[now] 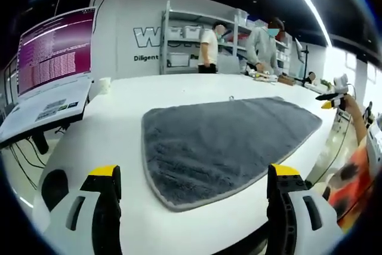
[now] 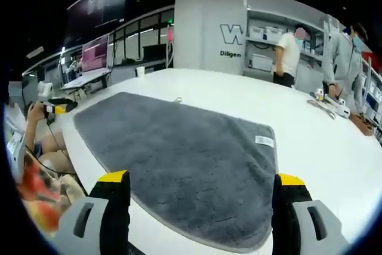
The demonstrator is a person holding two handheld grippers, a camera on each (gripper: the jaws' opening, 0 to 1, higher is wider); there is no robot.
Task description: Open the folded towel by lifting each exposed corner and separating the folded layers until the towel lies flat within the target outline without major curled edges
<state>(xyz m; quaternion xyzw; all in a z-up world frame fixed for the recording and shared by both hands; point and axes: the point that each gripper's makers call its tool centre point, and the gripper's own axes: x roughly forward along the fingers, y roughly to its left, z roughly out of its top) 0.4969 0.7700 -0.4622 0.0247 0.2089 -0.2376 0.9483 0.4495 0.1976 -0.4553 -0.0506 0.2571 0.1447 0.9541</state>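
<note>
Jaws of both grippers stand wide apart, holding nothing. Left gripper (image 1: 194, 192) hovers at the near edge of the towel (image 1: 224, 144), whose rounded near corner lies just beyond and between its jaws. Right gripper (image 2: 202, 198) sits over the towel's near hem; the cloth (image 2: 179, 159) runs directly under and ahead. Towel lies spread grey and apparently flat on the white table (image 1: 119, 117), long axis running across the left gripper view, away and leftward in the right gripper view. No outline discernible. Label tag (image 2: 264, 141) on the towel's right edge. Beyond the towel: monitor (image 1: 55, 52), shelving (image 1: 185, 37), two people standing.

Judgement: right gripper nearer the cloth; unfolding looks nearly complete.
</note>
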